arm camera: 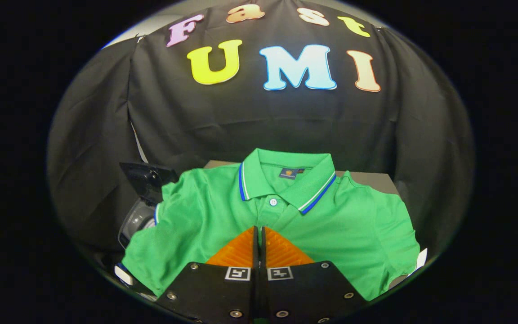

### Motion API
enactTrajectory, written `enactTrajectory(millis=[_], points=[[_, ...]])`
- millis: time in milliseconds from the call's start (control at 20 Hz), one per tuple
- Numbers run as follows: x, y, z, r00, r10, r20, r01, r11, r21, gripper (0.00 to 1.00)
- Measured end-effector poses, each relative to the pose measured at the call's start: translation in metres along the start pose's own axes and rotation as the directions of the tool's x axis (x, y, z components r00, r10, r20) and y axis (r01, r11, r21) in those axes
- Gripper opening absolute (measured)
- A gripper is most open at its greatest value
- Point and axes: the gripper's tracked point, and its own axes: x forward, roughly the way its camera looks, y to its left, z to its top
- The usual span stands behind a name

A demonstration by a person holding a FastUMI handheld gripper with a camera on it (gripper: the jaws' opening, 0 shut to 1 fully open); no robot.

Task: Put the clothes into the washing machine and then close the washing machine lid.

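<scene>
A green polo shirt (pixel 205 211) with a blue-and-white striped collar lies spread flat, collar away from me, on a grey surface (pixel 371 180). My gripper (pixel 259 228) hovers over the shirt's lower chest, just below the button placket. Its two fingers are pressed together, shut, and I see no cloth between them. Left of the shirt, partly hidden under its sleeve, stands a small washing machine with a dark raised lid (pixel 144 176) and a greyish round opening (pixel 134 221).
Black cloth hangs close behind and on both sides of the surface. Small white edges (pixel 123 274) peek out from under the shirt at its near left, and another white edge (pixel 421 258) shows at its near right.
</scene>
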Motion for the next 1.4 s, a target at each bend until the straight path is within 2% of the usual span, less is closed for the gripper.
enactTrajectory(millis=[400,500,700,900,1050,1150,1250,1300,1400], points=[[-0.036,0.024,0.056,0.979,0.069,0.194,-0.08,0.996,0.046,0.0],[-0.046,0.03,0.07,0.965,0.073,0.25,-0.088,0.995,0.049,0.0],[-0.074,0.06,0.106,0.931,0.135,0.34,-0.164,0.985,0.059,0.0],[-0.073,0.058,0.109,0.941,0.061,0.333,-0.076,0.997,0.031,0.0],[-0.057,0.04,0.076,0.978,-0.022,0.206,0.012,0.999,0.048,0.0],[-0.047,0.026,0.051,0.99,-0.074,0.117,0.073,0.997,0.013,0.46],[-0.04,0.021,0.029,0.995,-0.095,0.042,0.095,0.995,-0.014,0.91],[-0.037,0.019,0.021,0.995,-0.103,0.011,0.103,0.994,-0.023,0.97],[-0.034,0.015,0.008,0.992,-0.118,-0.042,0.117,0.992,-0.039,0.97]])
